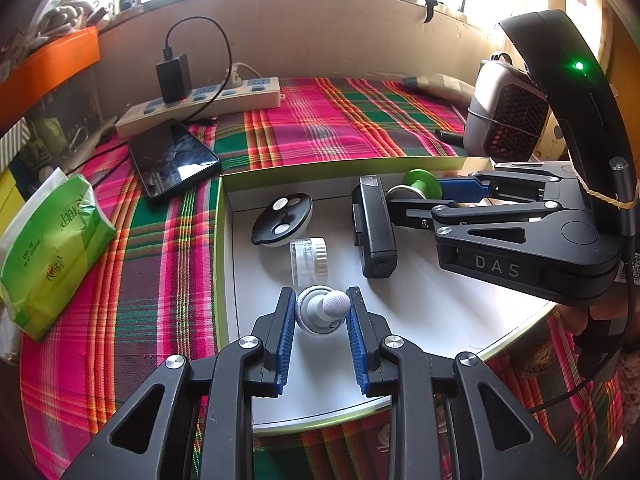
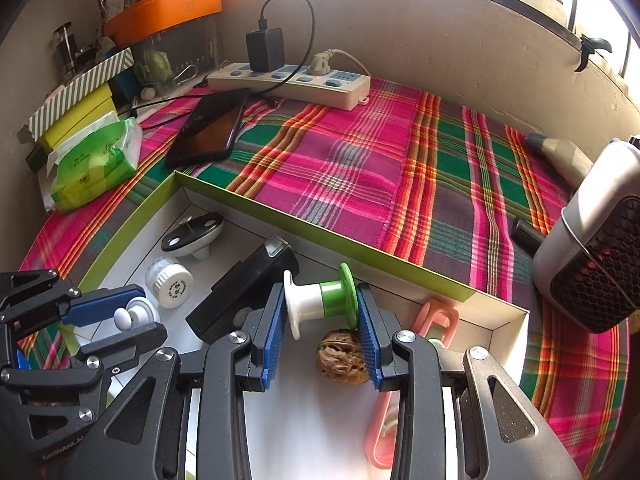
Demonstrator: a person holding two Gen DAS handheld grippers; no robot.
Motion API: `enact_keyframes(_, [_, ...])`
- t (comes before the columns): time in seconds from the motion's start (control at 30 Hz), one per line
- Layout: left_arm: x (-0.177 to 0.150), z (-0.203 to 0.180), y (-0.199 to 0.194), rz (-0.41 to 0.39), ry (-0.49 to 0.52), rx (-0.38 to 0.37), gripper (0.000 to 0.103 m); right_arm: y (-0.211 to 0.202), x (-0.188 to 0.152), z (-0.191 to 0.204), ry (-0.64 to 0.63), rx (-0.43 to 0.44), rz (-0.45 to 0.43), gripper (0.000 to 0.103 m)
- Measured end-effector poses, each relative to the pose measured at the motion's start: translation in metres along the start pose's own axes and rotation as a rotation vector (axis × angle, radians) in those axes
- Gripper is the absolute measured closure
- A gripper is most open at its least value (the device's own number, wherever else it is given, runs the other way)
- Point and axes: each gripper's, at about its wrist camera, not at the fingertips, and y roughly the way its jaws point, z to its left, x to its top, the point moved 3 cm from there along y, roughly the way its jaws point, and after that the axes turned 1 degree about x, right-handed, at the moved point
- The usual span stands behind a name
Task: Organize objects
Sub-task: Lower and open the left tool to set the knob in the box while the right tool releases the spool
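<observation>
At lower left of the right wrist view, the left gripper (image 2: pixel 130 320) pinches a grey knob (image 2: pixel 132 317) over the tray (image 2: pixel 320 236); centre, the right gripper (image 2: pixel 322 312) clamps a green-white spool (image 2: pixel 320 298), which could roll free above the walnut (image 2: pixel 342 356)

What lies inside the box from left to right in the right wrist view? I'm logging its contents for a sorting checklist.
Left gripper holding a small white knob → white ribbed cap → black rectangular device → green and white spool in the right gripper → pink clip.
</observation>
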Motion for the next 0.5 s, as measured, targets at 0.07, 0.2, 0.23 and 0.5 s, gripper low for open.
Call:
enact_keyframes(0.07, [0.0004, -0.0002, -0.0001, 0.0, -0.001, -0.001, 0.08, 0.0003, -0.0002, 0.0004, -0.003, -0.004, 0.002, 0.067])
enact_keyframes(0.2, [0.0004, -0.0005, 0.0001, 0.002, -0.003, -0.002, 0.079, 0.0003, -0.0005, 0.0007, -0.004, -0.003, 0.006, 0.067])
enact_keyframes(0.23, [0.0, -0.0003, 0.0003, 0.002, -0.001, -0.001, 0.079, 0.0004, -0.0007, 0.001, -0.006, -0.004, 0.008, 0.067])
enact_keyframes(0.5, [-0.0018, -0.0002, -0.002, 0.002, -0.002, -0.011, 0.073, -0.0008, -0.0013, 0.0011, 0.004, -0.017, 0.008, 0.059])
